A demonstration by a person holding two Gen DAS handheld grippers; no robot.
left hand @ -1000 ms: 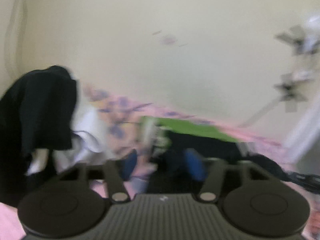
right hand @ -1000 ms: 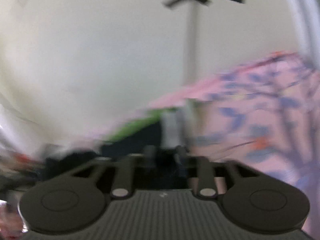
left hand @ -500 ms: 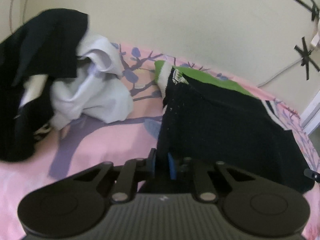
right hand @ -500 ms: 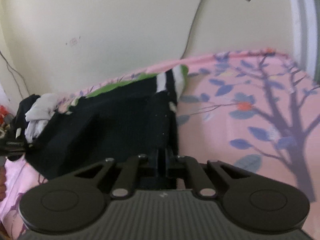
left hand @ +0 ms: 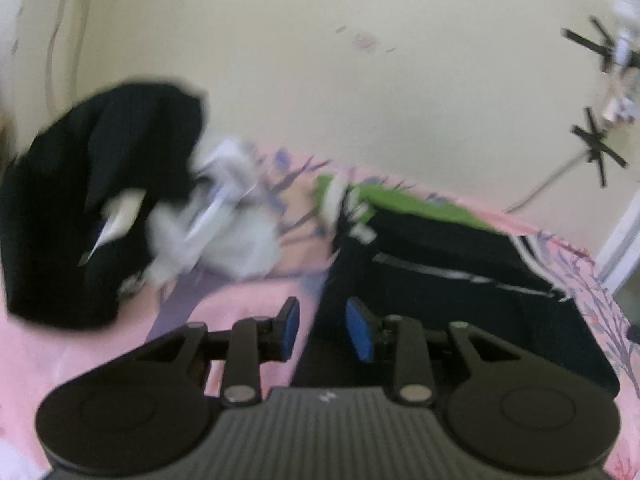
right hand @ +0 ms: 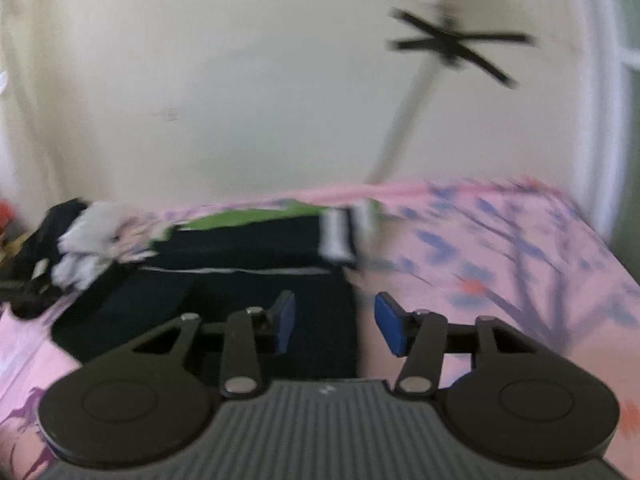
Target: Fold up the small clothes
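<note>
Jaws just opened, apparently unladen, both grippers (left hand: 323, 329) (right hand: 335, 322) over dark garment (left hand: 460, 280).

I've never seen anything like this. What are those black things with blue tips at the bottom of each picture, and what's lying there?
Those are hand-held tongs, one in each of a person's hands, each with a camera looking along its fingers. One picture comes from the left tongs, the other from the right tongs. Both have just been opening and hold nothing. On the pink bedsheet lies a dark garment with green and white trim, partly folded. Beside it sits a heap of black and white clothes.
</note>
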